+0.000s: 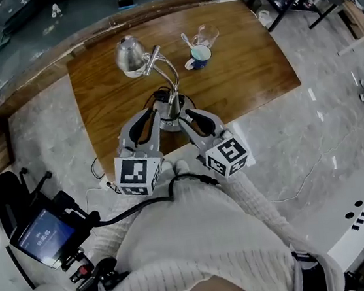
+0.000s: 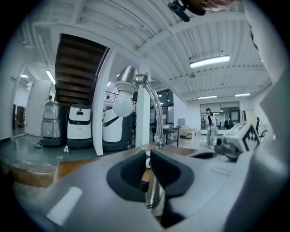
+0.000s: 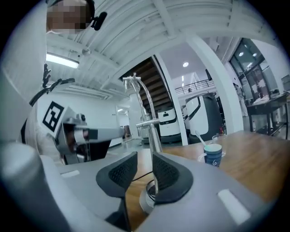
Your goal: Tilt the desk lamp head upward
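Our left gripper (image 1: pixel 150 116) and right gripper (image 1: pixel 190 117) flank the desk lamp (image 1: pixel 154 59) stem near its base, both closing, neither grasping anything.

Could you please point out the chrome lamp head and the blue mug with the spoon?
Chrome dome-shaped lamp head (image 1: pixel 129 54): head view, top of its shade.
Blue ceramic mug (image 1: pixel 199 58): head view, on its outer wall.
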The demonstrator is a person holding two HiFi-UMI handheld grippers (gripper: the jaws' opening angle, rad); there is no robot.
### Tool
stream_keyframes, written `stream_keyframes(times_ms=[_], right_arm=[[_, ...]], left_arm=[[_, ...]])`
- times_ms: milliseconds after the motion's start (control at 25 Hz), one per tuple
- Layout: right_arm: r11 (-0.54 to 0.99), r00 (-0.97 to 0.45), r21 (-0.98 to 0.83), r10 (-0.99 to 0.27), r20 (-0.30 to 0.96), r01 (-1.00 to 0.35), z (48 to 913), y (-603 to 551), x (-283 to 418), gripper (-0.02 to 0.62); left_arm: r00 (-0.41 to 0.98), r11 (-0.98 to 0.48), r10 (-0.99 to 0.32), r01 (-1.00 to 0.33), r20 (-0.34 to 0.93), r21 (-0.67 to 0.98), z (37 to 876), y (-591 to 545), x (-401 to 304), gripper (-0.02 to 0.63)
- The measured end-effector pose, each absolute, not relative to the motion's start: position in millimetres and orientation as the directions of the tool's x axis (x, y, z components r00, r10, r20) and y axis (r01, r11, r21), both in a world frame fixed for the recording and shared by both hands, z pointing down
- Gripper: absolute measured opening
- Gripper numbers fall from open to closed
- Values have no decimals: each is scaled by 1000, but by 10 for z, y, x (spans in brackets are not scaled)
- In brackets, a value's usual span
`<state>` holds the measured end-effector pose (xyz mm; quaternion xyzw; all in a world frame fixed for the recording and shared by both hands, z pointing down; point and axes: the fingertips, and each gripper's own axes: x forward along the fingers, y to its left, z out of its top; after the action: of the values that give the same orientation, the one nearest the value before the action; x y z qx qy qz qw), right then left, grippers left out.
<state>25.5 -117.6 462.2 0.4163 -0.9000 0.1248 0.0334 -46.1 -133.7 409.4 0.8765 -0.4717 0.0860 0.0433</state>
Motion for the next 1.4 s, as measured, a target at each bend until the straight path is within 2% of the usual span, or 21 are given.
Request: stream_keyframes(times_ms=[80,160,320,520,840,1080,1400], right_arm=[[595,-616,-166,-773,149,-786,4499,-1120,292,63],[580,-592,-118,-792,151,-806,4451,-1062,297,1],[574,-586,-117,-792,174,-810,4415,-997,281,-1],[559,-569,-114,-789,230,-821,4499,-953,291,-2],[543,-561,-141,-791,243,-827,4582,-1021,328,-2],[561,-573,-128,-776,262,-818,4642,-1032,296,-2],[581,-591,-128,-756,282,-804,4680,-1021,269,-2]], left_arm=[[550,-561,-806,-827,220,11,4252,-1292,-437,8],[576,-592,-772,-806,270,26,4438,-1226,-368,8],[623,-634,-705,-768,340,93,4658,-1142,-240,8],[638,-649,-680,-753,361,109,4708,-1121,-170,8],[639,-631,-681,-760,357,155,4743,-1158,-199,8],[619,-642,-695,-764,367,73,4767,-1147,-201,7],[629,-642,-687,-760,363,101,4779,-1146,-170,6]])
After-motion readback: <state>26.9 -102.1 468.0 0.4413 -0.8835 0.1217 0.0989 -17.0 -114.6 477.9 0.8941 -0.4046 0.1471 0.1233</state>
